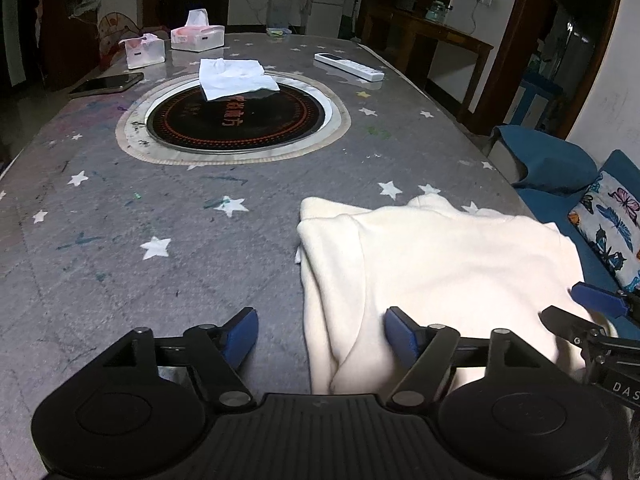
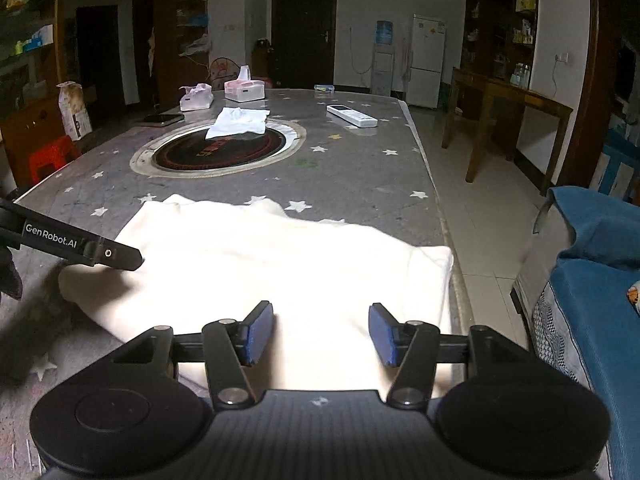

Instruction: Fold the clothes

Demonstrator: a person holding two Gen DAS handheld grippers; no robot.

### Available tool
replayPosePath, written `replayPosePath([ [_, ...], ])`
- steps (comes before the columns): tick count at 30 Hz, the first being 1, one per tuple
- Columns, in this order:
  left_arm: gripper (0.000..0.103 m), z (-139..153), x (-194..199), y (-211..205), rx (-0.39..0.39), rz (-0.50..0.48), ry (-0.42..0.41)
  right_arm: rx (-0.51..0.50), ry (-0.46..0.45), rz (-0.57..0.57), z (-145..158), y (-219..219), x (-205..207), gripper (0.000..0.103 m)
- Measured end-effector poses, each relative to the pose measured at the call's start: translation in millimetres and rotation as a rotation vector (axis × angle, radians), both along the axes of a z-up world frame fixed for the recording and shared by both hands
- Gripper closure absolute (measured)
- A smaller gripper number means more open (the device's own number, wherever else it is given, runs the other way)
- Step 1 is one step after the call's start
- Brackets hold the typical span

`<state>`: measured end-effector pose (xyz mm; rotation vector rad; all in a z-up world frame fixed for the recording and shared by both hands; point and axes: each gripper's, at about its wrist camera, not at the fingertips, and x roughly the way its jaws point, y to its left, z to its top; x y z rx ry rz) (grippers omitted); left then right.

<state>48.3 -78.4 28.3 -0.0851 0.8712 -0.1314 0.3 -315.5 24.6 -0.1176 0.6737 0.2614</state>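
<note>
A cream garment (image 1: 440, 264) lies partly folded on the near right part of the grey star-patterned table (image 1: 160, 208). It also shows in the right wrist view (image 2: 280, 264), reaching the table's right edge. My left gripper (image 1: 322, 334) is open over the garment's near left edge, holding nothing. My right gripper (image 2: 322, 332) is open just above the garment's near edge, holding nothing. The right gripper shows at the right of the left wrist view (image 1: 592, 312). The left gripper's arm shows at the left of the right wrist view (image 2: 80, 246).
A folded white cloth (image 1: 236, 78) lies on the round black hotplate (image 1: 240, 120) at the table's middle. Two tissue boxes (image 1: 196, 36), a phone (image 1: 106, 85) and a white remote (image 1: 348, 66) lie at the far end. A blue sofa (image 2: 600, 280) stands right of the table.
</note>
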Motion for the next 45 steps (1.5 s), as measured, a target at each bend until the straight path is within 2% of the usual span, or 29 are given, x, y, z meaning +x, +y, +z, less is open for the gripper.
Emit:
replayPosePath([
  [14,0.017,-2,-23,1,0.063,0.002,-0.037,-0.029,-0.016,-0.007,-6,1,-24,0.033],
  [16,0.016,-1,-26,2,0.063,0.004,-0.04,-0.031,-0.022,-0.008,-4,0,-29,0.027],
  [19,0.014,0,-32,2,0.07,0.002,-0.043,-0.034,-0.029,-0.005,-2,1,-37,0.024],
  [27,0.011,0,-46,-2,0.098,0.001,-0.051,-0.038,-0.023,-0.012,-4,4,-48,0.02],
  [41,0.002,0,-72,-6,0.09,-0.031,-0.046,0.003,-0.012,-0.049,0,7,-65,0.001],
  [45,0.0,2,-79,-9,0.084,-0.045,-0.054,-0.003,-0.022,-0.066,1,7,-69,0.0],
])
